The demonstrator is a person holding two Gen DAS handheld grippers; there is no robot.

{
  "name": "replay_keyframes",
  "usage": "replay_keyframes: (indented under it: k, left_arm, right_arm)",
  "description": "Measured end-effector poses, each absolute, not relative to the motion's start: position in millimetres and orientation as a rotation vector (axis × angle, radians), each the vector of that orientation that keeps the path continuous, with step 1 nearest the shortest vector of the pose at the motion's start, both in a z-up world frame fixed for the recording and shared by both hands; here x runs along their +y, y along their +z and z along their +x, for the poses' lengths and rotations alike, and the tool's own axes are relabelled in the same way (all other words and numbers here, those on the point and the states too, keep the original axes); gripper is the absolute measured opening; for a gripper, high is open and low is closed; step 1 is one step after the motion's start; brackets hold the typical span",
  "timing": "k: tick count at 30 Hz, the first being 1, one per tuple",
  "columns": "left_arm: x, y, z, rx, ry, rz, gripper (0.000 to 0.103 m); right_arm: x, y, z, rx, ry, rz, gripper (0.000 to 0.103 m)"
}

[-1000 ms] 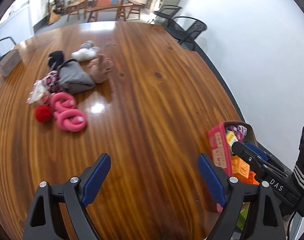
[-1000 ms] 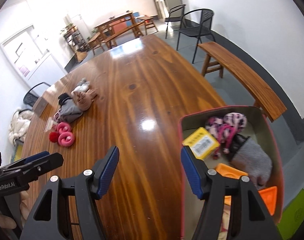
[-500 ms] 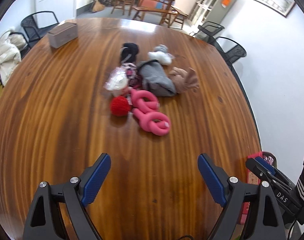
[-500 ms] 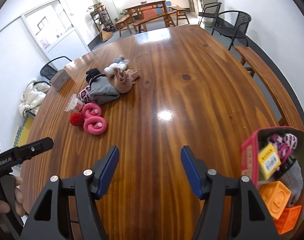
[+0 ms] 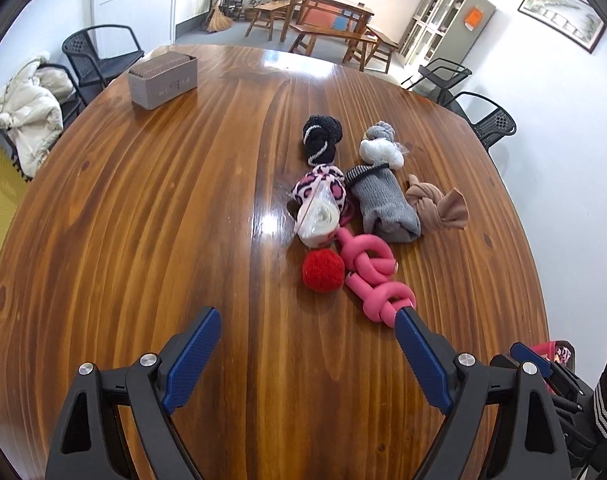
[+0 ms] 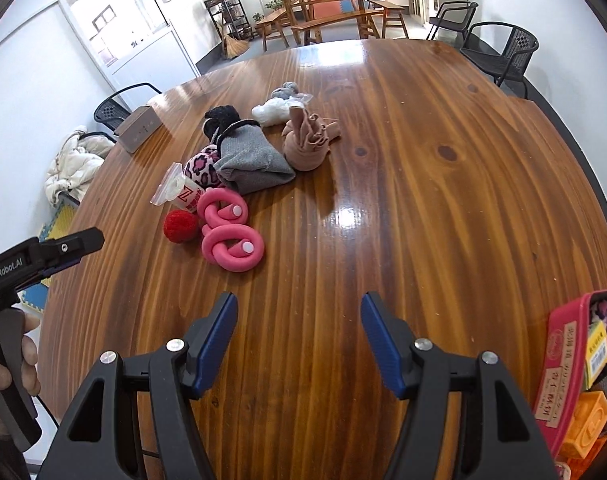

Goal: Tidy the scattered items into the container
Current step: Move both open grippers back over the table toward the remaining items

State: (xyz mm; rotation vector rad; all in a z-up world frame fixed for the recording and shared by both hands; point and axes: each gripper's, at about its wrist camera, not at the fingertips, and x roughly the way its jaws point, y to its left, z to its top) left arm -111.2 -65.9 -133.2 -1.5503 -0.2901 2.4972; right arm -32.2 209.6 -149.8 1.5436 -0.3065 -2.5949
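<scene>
A heap of small items lies on the wooden table (image 5: 151, 216): pink foam twists (image 5: 373, 276) (image 6: 229, 236), a red ball (image 5: 322, 271) (image 6: 180, 226), a bagged white item (image 5: 316, 218), a grey sock roll (image 5: 385, 204) (image 6: 251, 158), a tan knotted sock (image 5: 437, 206) (image 6: 307, 142), a leopard-print sock (image 5: 319, 186), a black sock (image 5: 321, 138) and a white bundle (image 5: 379, 148). My left gripper (image 5: 307, 338) is open, just short of the pink twists. My right gripper (image 6: 299, 322) is open over bare wood. The red container (image 6: 567, 364) sits at the lower right, holding socks and orange blocks.
A grey box (image 5: 162, 79) stands at the table's far left. Black chairs (image 5: 485, 120) line the far edge and a coat (image 5: 21, 112) lies on a chair at left. The left gripper's handle (image 6: 27, 264), held by a hand, shows in the right wrist view.
Both grippers have swung away from the container toward the heap, which now sits closer and more central. The container has slid to the right edge of both views. Neither jaw gap changed.
</scene>
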Motion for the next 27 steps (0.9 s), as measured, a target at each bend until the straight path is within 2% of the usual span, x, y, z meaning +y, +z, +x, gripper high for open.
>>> replay_keyframes:
  k: [11, 27]
  left_arm:
    - [-51, -150, -158, -0.204, 2.424, -1.550, 0.090]
    - [-43, -179, -202, -0.217, 2.369, -1.603, 0.090]
  right_arm:
    - [195, -162, -53, -0.323, -2.585, 1.595, 0.068]
    - [180, -177, -82, -0.329, -2.557, 1.633, 0.068]
